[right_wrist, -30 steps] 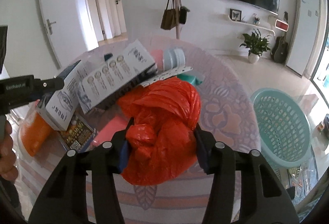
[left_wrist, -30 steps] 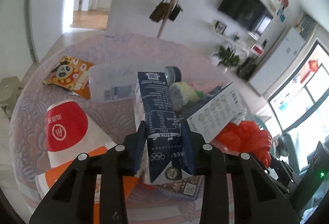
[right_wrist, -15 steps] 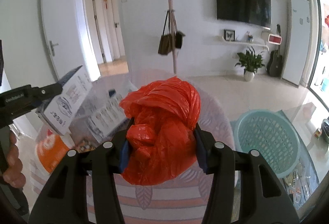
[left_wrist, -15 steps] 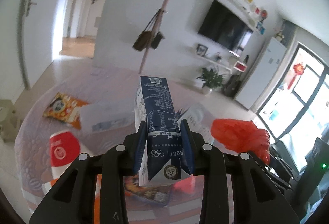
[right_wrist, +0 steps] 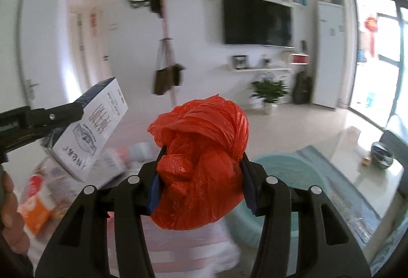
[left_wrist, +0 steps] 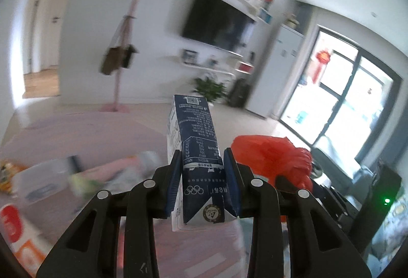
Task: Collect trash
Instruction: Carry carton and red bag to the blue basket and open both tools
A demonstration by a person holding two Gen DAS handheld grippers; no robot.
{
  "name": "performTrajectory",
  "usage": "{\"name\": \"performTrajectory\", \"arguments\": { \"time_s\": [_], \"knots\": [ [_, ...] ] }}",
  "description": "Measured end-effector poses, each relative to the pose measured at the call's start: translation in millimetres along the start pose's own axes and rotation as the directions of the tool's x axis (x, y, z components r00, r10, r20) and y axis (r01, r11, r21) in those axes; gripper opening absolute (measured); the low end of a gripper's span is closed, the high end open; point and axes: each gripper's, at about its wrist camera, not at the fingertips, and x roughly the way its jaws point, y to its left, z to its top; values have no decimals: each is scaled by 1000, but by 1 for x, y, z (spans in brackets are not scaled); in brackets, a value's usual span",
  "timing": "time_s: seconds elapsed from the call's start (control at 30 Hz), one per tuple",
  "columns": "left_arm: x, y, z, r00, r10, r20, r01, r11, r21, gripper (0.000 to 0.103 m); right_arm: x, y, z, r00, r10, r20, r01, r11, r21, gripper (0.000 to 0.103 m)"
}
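My left gripper (left_wrist: pixel 203 170) is shut on a dark blue and white milk carton (left_wrist: pixel 196 140) and holds it high above the round table (left_wrist: pixel 84 135). The carton also shows in the right wrist view (right_wrist: pixel 94 127), at the left. My right gripper (right_wrist: pixel 201 176) is shut on a crumpled red plastic bag (right_wrist: pixel 204 158), which also shows in the left wrist view (left_wrist: pixel 272 158). A teal plastic basket (right_wrist: pixel 283 176) stands on the floor, below and right of the bag. More trash lies blurred on the table.
On the table lie a clear plastic box (left_wrist: pixel 40 176), a red and white paper cup (left_wrist: pixel 12 221), an orange packet (right_wrist: pixel 38 211) and a pink item (left_wrist: pixel 109 168). A coat stand (right_wrist: pixel 168 53), TV wall and balcony door are behind.
Both grippers have risen from the table with their loads and swung right. The table and its trash have dropped low in both views. The basket has come closer under the bag.
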Motion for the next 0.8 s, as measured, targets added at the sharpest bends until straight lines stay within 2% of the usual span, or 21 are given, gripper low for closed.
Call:
{"name": "performTrajectory", "arguments": {
  "time_s": [0.1, 0.2, 0.27, 0.47, 0.5, 0.67, 0.73, 0.8],
  "knots": [
    [32, -22, 0, 998, -54, -42, 55, 998, 28, 32, 18, -38, -3, 997, -77, -30, 79, 995, 58, 48],
    [70, -44, -4, 991, -104, -90, 109, 992, 59, 31, 46, -77, -15, 982, -153, -114, 167, 977, 129, 48],
    [99, -56, -8, 982, -136, -134, 146, 987, 71, 31, 65, -101, -27, 969, -170, -181, 201, 964, 172, 48],
    [170, -58, -29, 949, -194, -248, 211, 977, 43, 31, 109, -143, -62, 929, -177, -325, 261, 936, 236, 49],
    [184, -57, -34, 940, -200, -275, 215, 976, 26, 31, 111, -145, -67, 924, -176, -338, 265, 934, 239, 49],
    [222, -53, -50, 917, -195, -348, 205, 979, -7, 31, 125, -157, -84, 905, -163, -393, 280, 924, 261, 58],
    [225, -52, -54, 913, -199, -357, 204, 979, -24, 36, 130, -164, -83, 904, -154, -398, 276, 922, 271, 59],
    [222, -49, -55, 915, -196, -352, 201, 979, -24, 51, 130, -165, -82, 904, -155, -398, 278, 921, 273, 64]
  ]
}}
